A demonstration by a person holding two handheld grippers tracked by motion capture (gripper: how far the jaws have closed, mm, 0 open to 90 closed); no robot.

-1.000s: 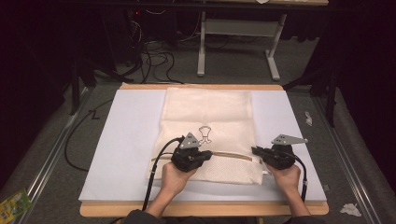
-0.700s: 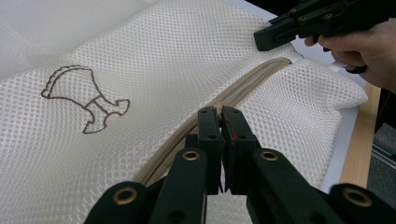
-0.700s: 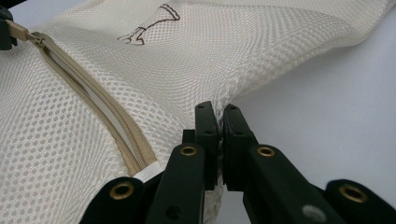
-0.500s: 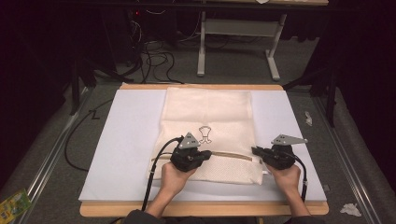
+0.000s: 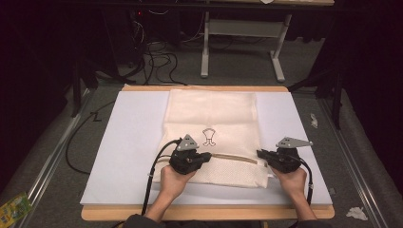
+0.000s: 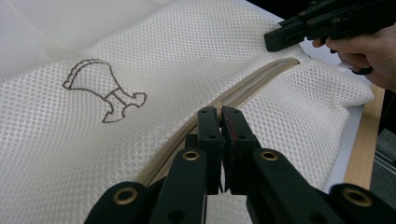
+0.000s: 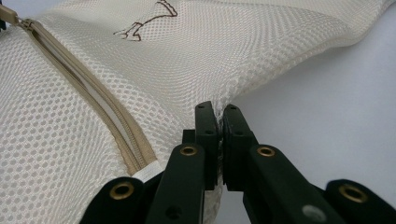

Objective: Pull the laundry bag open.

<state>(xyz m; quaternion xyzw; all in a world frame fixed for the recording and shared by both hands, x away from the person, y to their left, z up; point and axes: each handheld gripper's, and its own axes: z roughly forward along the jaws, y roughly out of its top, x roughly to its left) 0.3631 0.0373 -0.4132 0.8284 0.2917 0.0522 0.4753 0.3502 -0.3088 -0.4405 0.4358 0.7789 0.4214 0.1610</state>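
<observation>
**Zipper gripped, bag edge pinned, most of the slide left**

The left gripper [image 6: 219, 114] has its jaws closed on the zipper pull [image 6: 217, 110], while the right gripper [image 7: 219, 112] pinches the mesh edge by the zipper's end. Judging by the pull's place, the zipper [image 5: 235, 158] has nearly its whole run ahead (whether opening or closing, I cannot tell). The cream mesh laundry bag [image 5: 214, 114] lies flat on the white mat [image 5: 123, 142], a small brown emblem [image 5: 209, 137] above the beige zipper.
</observation>
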